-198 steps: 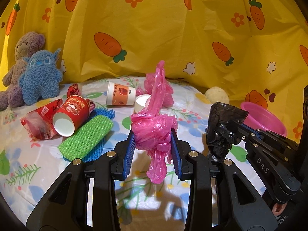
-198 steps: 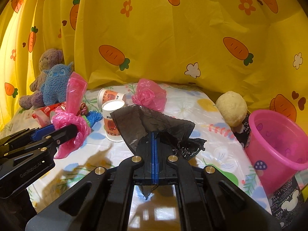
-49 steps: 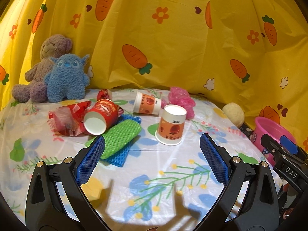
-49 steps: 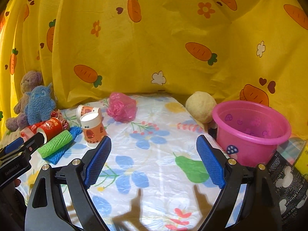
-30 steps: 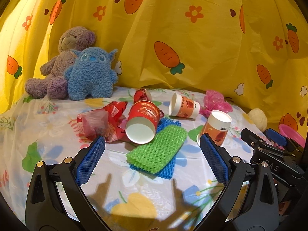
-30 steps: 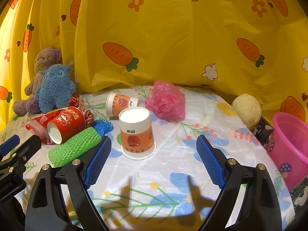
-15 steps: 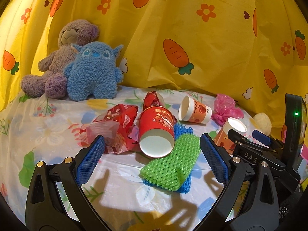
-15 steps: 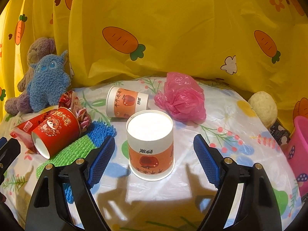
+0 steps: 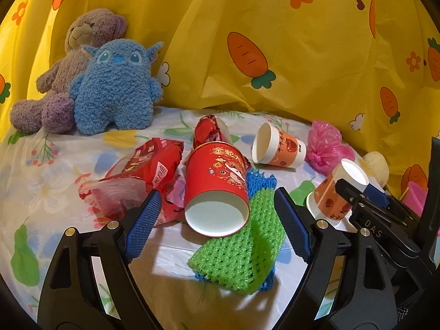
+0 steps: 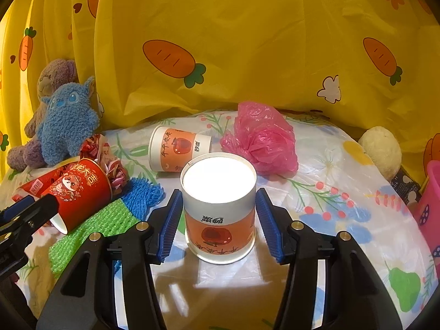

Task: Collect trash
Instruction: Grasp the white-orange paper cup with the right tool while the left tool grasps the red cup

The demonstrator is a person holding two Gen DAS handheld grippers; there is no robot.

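R gripper (image 10: pixel 218 220) jaws, just closing, flank the upside-down orange cup (image 10: pixel 219 206) w/ a slim gap each side, not clamped yet; L gripper (image 9: pixel 217 229) jaws, also narrowing, gape round the tipped red cup (image 9: pixel 216 189) on green mesh (image 9: pixel 242 250), pink bag (image 10: pixel 260 139) behind.

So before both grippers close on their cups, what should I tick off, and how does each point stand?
1. Upside-down orange cup between the right gripper jaws: ok; jaws have just been closing.
2. Right pads pressing the cup: cannot tell; a sliver of gap seems to remain.
3. Red cup between the left gripper jaws: ok; it lies on its side, mouth toward the camera; jaws have just been closing, not yet touching.
4. Red cup free of clutter: not ok; it rests on the green mesh, beside the red wrapper.
5. Pink bucket in view: ok, at the right edge.
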